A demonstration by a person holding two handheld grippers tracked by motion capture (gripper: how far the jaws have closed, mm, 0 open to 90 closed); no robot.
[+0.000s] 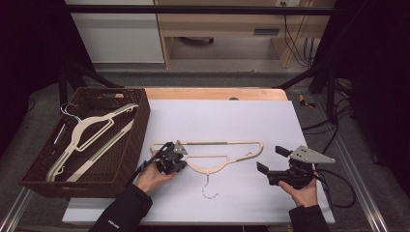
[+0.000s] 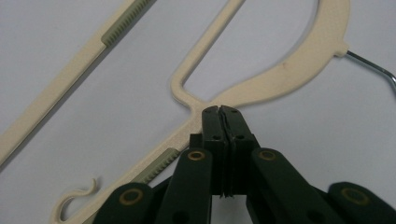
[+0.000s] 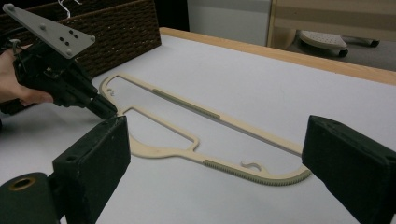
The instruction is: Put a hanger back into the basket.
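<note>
A cream plastic hanger (image 1: 208,143) with a metal hook (image 1: 209,191) lies flat on the white table top (image 1: 232,116). My left gripper (image 1: 183,163) sits at its left shoulder. In the left gripper view its jaws stand shut, pad against pad, and the tips of the left gripper (image 2: 223,111) cover the junction of the hanger (image 2: 280,79); nothing shows between the pads. My right gripper (image 1: 271,159) hovers open beside the hanger's right end. From the right gripper view the hanger (image 3: 187,105) lies beyond the wide-apart jaws of the right gripper (image 3: 217,140), with the left gripper (image 3: 100,108) at its far end.
A dark wicker basket (image 1: 140,125) stands at the table's left and holds other cream hangers (image 1: 82,135). A wooden edge (image 1: 217,93) runs along the back of the white top. Cables (image 1: 338,188) trail off to the right.
</note>
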